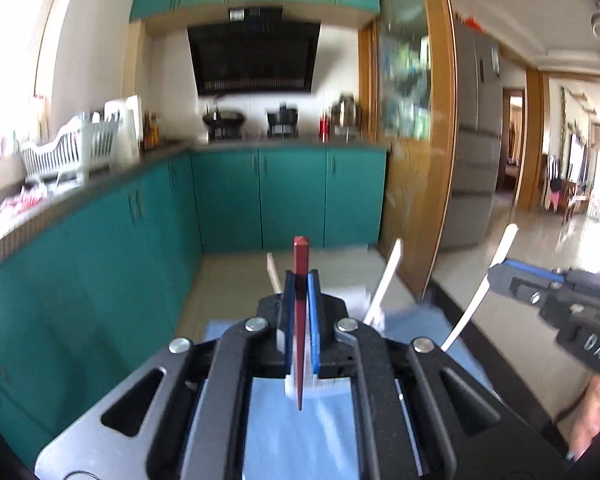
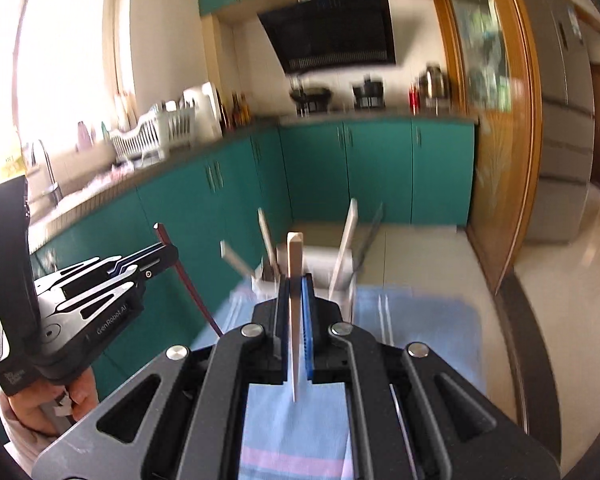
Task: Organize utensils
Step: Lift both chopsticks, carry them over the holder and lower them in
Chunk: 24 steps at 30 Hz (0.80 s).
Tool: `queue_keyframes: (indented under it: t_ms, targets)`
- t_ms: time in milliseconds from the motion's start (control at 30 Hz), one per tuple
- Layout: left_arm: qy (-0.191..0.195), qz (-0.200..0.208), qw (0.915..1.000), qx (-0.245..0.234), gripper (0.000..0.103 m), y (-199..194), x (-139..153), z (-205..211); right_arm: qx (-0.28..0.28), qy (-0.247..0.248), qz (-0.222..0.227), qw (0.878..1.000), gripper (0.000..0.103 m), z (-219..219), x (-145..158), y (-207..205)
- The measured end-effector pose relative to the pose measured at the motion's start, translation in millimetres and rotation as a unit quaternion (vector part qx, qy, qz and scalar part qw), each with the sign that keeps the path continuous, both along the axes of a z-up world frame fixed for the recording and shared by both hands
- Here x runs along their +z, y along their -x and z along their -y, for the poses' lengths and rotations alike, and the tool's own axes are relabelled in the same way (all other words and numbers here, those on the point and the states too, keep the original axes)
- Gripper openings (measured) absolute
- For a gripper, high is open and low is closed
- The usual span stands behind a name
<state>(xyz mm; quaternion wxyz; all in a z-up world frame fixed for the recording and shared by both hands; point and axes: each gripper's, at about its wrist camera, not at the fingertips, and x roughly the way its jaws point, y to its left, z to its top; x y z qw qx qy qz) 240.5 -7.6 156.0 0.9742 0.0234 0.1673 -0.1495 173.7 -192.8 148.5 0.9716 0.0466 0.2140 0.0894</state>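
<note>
While both grippers are up over the blue cloth (image 2: 420,312), each is clamped on one utensil. L gripper (image 1: 301,280): jaws closed on a red stick (image 1: 300,320), held upright between the blue pads (image 1: 313,320), top end poking above the fingertips, pointed end hanging below over the cloth. R wrist view shows same thing from the side: L gripper (image 2: 168,250) at frame left, red stick (image 2: 188,280) slanting down through it, person's hand (image 2: 44,408) on the grip.

R gripper (image 2: 296,284): jaws closed on a white stick (image 2: 295,312), also upright, tip above the fingers, lower end over the cloth. From L wrist view R gripper (image 1: 494,272) sits at right edge, white stick (image 1: 480,292) running diagonally through it.

White holder (image 2: 324,276) sits on the cloth just ahead of R gripper, several white utensils leaning out of it at diff angles; contents blurred, can't tell types. In L view holder (image 1: 364,300) mostly hidden behind L gripper, 2 white handles sticking up.

Bkgd: teal cabinets (image 1: 260,200), range hood (image 1: 256,56), dish rack (image 2: 152,136) on counter
</note>
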Motion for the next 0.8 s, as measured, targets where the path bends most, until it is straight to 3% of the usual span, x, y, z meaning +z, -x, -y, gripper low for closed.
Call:
queue_keyframes:
  t_ms: [167,300,400,633,800]
  targets:
    - [-0.003,0.027,0.9994,0.022,0.006,-45,45,12,-0.027,0.010,0.045,0.999,0.006,1,50,-36]
    - [0.006,0.008,0.9995,0.031,0.006,-88,39,17,-0.040,0.010,0.073,0.996,0.006,0,59,-75]
    - [0.021,0.000,0.9990,0.040,0.006,-105,22,13,-0.053,0.025,0.065,0.996,0.006,-1,47,-100]
    - [0.065,-0.068,0.9949,0.035,0.006,-133,-38,3,-0.044,-0.021,-0.008,0.999,0.006,15,-8,-142]
    - [0.055,-0.089,0.9939,0.033,0.007,-139,-59,5,-0.038,-0.022,-0.047,0.998,0.006,14,-38,-152]
